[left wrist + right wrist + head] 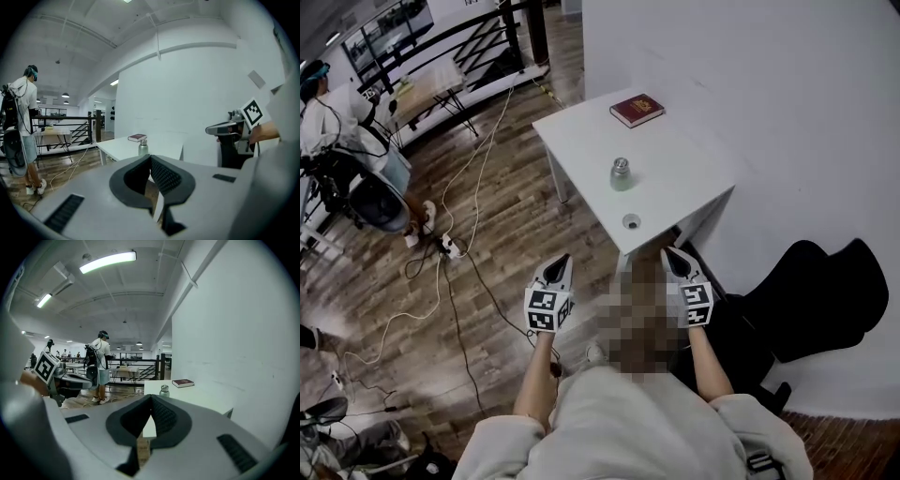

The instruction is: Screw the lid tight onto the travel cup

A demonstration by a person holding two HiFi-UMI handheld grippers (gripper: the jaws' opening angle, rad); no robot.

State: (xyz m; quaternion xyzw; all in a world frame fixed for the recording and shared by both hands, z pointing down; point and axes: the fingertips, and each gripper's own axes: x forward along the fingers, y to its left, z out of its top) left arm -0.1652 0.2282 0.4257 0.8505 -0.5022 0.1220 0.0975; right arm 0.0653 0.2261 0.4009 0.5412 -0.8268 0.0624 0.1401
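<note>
While both are held short of the white table (698, 155), the left gripper (561, 262) and the right gripper (669, 254) are seen with jaws pressed together, nothing pinched. The cup (622, 174) is stood upright mid-table, its lid (631, 222) laid apart nearer the person (a red book (637, 110) lies further back).

In the head view the lid (631, 222) is showing too small to tell its thread, and the print on the red book (637, 110) is coming out too small to read. The left edge is cutting off a standing person (337, 112). In the left gripper view the left tool (150, 157) is hiding the travel cup's (143, 148) base, and in the right gripper view the right tool (151, 396) is covering the desk's (152, 387) near part
</note>
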